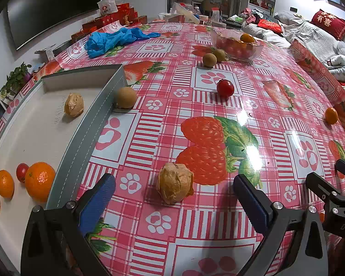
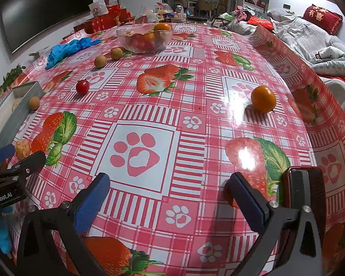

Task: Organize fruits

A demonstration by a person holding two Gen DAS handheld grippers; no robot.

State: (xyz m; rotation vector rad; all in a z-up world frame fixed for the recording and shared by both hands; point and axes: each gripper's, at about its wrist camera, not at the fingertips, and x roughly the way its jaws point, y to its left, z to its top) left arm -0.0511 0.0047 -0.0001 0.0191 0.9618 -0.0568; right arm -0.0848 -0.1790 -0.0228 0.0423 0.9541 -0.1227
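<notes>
Left gripper, jaws spread and empty, low over the table near its front edge. Directly ahead, centred between the fingers, lies a husked physalis, roughly round, no marked long axis. To its left stands the grey tray, holding an orange, a mandarin, a cherry tomato and another physalis. Right gripper, likewise spread and empty, faces bare cloth; an orange tomato sits ahead to its right. The left hand is judged nearer the physalis; a straight advance should bracket it.
</notes>
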